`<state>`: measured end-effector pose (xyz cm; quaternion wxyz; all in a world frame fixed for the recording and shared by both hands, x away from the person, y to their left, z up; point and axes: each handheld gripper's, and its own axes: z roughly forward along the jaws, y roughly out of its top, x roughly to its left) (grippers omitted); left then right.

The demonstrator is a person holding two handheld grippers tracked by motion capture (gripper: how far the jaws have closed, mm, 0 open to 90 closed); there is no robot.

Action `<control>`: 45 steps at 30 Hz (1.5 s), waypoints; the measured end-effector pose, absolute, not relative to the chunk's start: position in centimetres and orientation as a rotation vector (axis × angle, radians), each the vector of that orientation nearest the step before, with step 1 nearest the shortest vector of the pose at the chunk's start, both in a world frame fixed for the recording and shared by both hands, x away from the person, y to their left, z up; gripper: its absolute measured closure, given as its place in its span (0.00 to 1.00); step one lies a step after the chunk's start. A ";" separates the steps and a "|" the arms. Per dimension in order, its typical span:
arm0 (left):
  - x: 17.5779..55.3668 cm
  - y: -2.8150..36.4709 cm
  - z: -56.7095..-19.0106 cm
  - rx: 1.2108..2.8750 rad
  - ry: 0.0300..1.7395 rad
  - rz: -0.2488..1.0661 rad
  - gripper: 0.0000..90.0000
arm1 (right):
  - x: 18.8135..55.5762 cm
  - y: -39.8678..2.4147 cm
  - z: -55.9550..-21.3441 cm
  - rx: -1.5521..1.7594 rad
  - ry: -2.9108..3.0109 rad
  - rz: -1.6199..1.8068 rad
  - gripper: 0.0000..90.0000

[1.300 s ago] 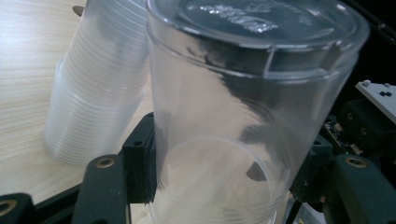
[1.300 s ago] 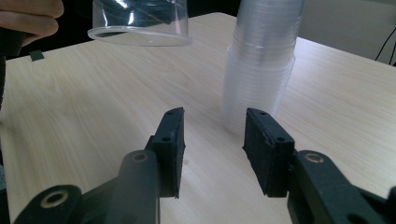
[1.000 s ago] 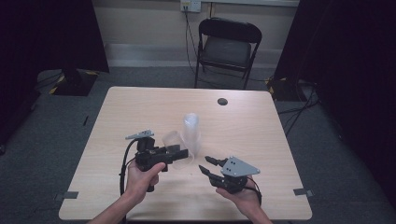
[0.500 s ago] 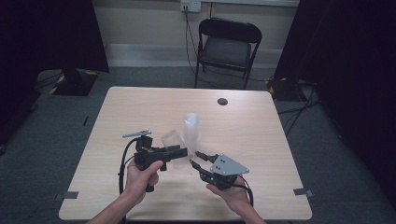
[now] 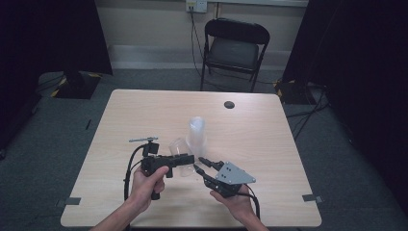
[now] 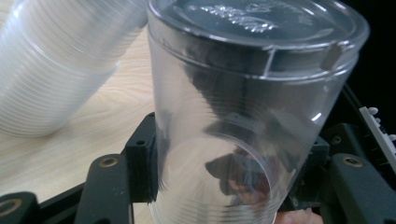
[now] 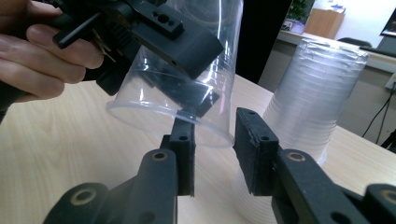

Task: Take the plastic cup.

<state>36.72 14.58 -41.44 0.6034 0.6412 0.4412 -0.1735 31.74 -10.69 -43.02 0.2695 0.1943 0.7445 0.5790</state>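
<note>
- Left gripper (image 5: 185, 159) first: it is clamped across the wall of a single clear plastic cup (image 5: 179, 147), one black pad on each side, and the cup is up off the table (image 5: 144, 110).
- In the left gripper view that cup (image 6: 243, 116) sits between the two pads (image 6: 142, 163), its closed base pointing away from the camera and its open mouth towards it.
- The landmark here is the stack of clear cups (image 5: 196, 137), standing upside down near the middle of the table; the held cup is just beside it, on the person's left-hand side and a touch nearer the person.
- Right gripper (image 5: 198, 163) now: its jaws have just been closing, but they are apart, and the rim of the held cup (image 7: 187, 93) hangs just past their tips, with no pad pressing on it.
- In the right gripper view the left gripper (image 7: 180, 39) grips the cup from above, with the left hand (image 7: 42, 51) behind it, and the stack (image 7: 308, 107) rises beyond and beside the right gripper's pads (image 7: 254, 154).
- The right hand (image 5: 235, 202) holds its gripper nearer the person than the stack, pointing towards the held cup.
- Beyond the stack, a small dark round spot (image 5: 229, 104) sits on the tabletop near the far edge, and a black folding chair (image 5: 235, 48) stands behind the table.
</note>
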 end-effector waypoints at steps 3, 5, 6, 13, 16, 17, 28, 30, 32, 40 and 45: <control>36.7 14.6 -41.5 1.449 1.036 -0.453 0.46 | 31.7 -10.6 -43.1 0.521 1.984 1.578 0.79; 36.7 14.6 -41.6 1.426 1.039 -0.475 0.46 | 31.7 -10.6 -43.0 0.515 1.968 1.589 0.79; 36.7 14.6 -41.7 1.423 1.040 -0.483 0.46 | 31.7 -10.5 -43.0 0.517 1.961 1.591 0.79; 36.5 14.1 -41.7 1.427 1.034 -0.490 0.46 | 31.9 -10.2 -43.1 0.510 1.949 1.596 0.78; 36.2 13.7 -41.6 1.435 1.026 -0.504 0.46 | 32.0 -10.1 -43.1 0.510 1.933 1.604 0.78; 36.1 13.4 -41.6 1.438 1.021 -0.523 0.46 | 32.0 -10.1 -43.0 0.512 1.930 1.606 0.78; 35.3 12.4 -40.9 1.462 0.956 -0.525 0.45 | 31.4 -10.0 -42.4 0.479 1.816 1.632 0.80; 35.4 12.5 -40.9 1.462 0.958 -0.523 0.44 | 31.3 -10.1 -42.3 0.504 1.795 1.612 0.83; 35.5 12.6 -40.9 1.456 0.962 -0.517 0.43 | 31.3 -10.2 -42.3 0.511 1.789 1.607 0.85; 35.7 12.6 -41.0 1.472 0.943 -0.506 0.36 | 31.3 -10.3 -42.4 0.536 1.790 1.602 0.91; 35.8 12.6 -41.0 1.487 0.932 -0.478 0.29 | 31.4 -10.5 -42.4 0.548 1.793 1.576 0.94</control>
